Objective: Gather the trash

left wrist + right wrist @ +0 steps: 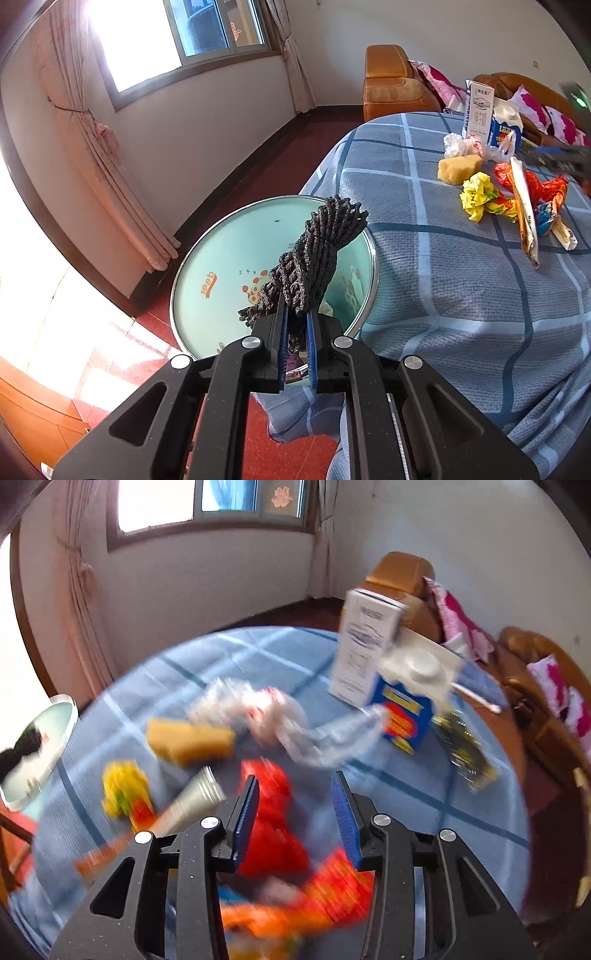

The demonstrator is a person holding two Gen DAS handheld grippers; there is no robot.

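Both grippers, left gripper and right gripper, have speckled black frames, silver round screws and ribbed blue fingers.

We are seeing a window glowing bright, pink curtains hanging by it, a brown sofa holding pink pillows, and a red floor shining below.

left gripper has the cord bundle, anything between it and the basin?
Nothing visible. The left gripper holds the dark cord bundle directly over the open teal basin, beside the table edge; no object sits between them.
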